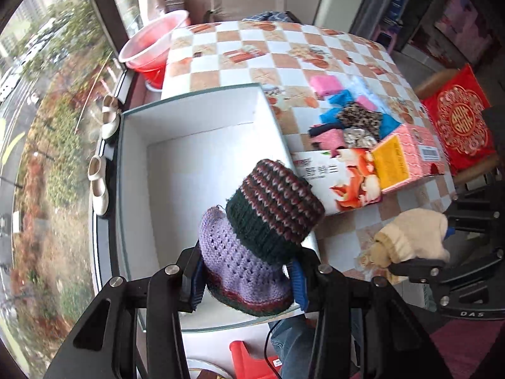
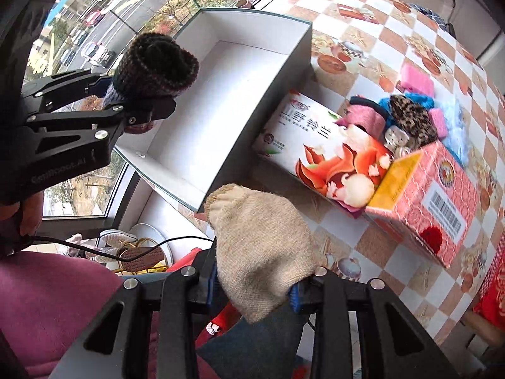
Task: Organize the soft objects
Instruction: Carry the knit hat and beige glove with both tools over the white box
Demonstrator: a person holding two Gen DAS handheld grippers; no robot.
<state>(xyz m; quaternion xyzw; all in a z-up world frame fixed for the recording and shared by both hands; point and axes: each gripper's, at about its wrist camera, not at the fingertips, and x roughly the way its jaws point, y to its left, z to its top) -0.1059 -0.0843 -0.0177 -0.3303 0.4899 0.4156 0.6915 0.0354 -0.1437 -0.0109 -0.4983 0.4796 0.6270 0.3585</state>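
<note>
In the left wrist view, the left gripper (image 1: pixel 244 279) is clenched on a rolled knitted sock of lilac yarn with dark green and maroon stripes (image 1: pixel 262 233), which stands up between the two blue-padded fingers (image 1: pixel 299 284). The sock hangs over the near end of a large open white cardboard box with a grey-green rim (image 1: pixel 202 158). The box sits on a table covered in an orange-and-white chequered cloth (image 1: pixel 284 50). Just to the right of the box lies a pink printed carton (image 1: pixel 378 170), and behind the carton rests a heap of pink, blue and leopard-print soft items (image 1: pixel 353 117). Farther right, the right gripper (image 1: pixel 416 268) grasps a cream woven sock (image 1: pixel 413 237). A red plastic basin (image 1: pixel 151 47) stands past the table's far left corner.

In the right wrist view, the right gripper (image 2: pixel 252 287) is closed on the cream woven sock (image 2: pixel 258 246), held above the table's near edge, just beside the near corner of the white box (image 2: pixel 221 117). At the left, the left gripper (image 2: pixel 139 101) holds the striped sock (image 2: pixel 157 66) above the box's open interior. The pink carton (image 2: pixel 394 183) lies right of the box, touching its outer wall, with the soft heap (image 2: pixel 410 117) behind it on the chequered cloth (image 2: pixel 363 25).
</note>
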